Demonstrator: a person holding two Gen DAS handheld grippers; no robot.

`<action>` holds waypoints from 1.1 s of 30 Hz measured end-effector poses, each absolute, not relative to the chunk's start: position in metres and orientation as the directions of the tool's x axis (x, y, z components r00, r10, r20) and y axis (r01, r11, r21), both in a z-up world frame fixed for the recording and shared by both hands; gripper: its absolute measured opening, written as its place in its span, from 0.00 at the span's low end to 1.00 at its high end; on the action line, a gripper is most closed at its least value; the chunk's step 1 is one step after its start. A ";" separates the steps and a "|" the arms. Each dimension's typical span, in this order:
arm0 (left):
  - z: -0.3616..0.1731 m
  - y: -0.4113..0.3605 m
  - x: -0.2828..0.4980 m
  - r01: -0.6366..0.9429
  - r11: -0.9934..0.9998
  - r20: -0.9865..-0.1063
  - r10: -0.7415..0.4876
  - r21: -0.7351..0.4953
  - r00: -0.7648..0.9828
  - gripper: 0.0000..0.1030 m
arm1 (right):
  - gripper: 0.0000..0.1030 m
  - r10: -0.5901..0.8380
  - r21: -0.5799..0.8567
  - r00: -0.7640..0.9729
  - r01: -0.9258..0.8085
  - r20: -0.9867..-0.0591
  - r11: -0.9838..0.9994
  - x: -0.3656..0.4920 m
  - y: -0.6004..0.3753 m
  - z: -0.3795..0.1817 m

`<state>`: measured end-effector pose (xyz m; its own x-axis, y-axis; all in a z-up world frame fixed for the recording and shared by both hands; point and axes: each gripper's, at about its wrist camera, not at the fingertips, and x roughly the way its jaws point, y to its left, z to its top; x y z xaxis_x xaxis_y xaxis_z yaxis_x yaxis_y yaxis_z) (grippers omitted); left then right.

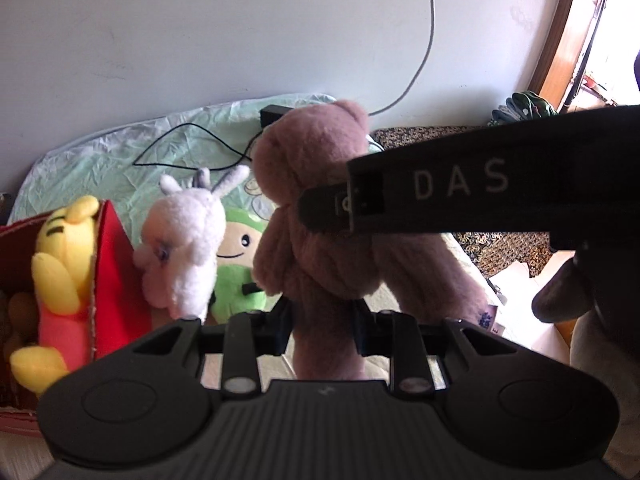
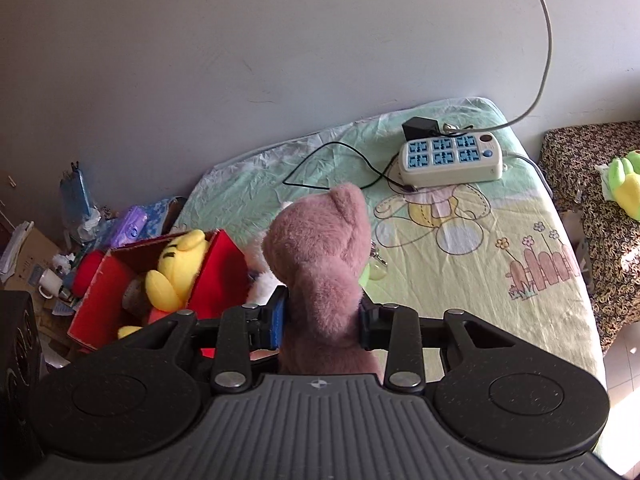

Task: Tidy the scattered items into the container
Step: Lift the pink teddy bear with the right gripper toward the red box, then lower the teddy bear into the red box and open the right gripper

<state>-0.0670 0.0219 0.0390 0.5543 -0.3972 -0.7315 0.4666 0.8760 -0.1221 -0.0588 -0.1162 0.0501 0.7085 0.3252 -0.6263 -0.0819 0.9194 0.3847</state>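
A pink teddy bear [image 1: 316, 200] hangs in the air over the bed, and both grippers hold it. My left gripper [image 1: 322, 320] is shut on one of its lower limbs. My right gripper [image 2: 322, 316] is shut on its plush body [image 2: 320, 264] below the head. The right gripper's black housing [image 1: 480, 188] crosses the left wrist view beside the bear. At the left stands a red box [image 2: 216, 272] with a yellow plush [image 2: 176, 272] inside. A white plush rabbit [image 1: 184, 240] and a green plush [image 1: 240, 264] lie on the sheet next to the box [image 1: 112, 264].
A white power strip [image 2: 452, 156], a black adapter [image 2: 418, 128] and a thin black cable lie at the far end of the green cartoon bedsheet [image 2: 480, 240]. Cluttered cardboard and a mug [image 2: 50, 280] sit left of the bed. A patterned seat [image 2: 608, 240] holds another green plush [image 2: 624, 184].
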 end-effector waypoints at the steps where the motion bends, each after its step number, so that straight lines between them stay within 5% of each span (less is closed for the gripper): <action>1: 0.042 0.027 -0.067 0.458 0.880 -0.728 -0.395 -0.125 0.560 0.25 | 0.35 0.336 0.391 0.711 -0.094 -0.618 0.916 -0.058 -0.113 0.053; 20: 0.079 0.180 -0.038 0.416 0.904 -0.667 -0.370 -0.098 0.647 0.25 | 0.34 0.401 0.391 0.762 -0.211 -0.508 0.896 -0.041 0.036 0.091; 33: 0.032 0.268 0.008 0.464 0.883 -0.746 -0.356 -0.071 0.563 0.25 | 0.33 0.328 0.359 0.774 -0.139 -0.541 0.923 -0.010 0.141 0.055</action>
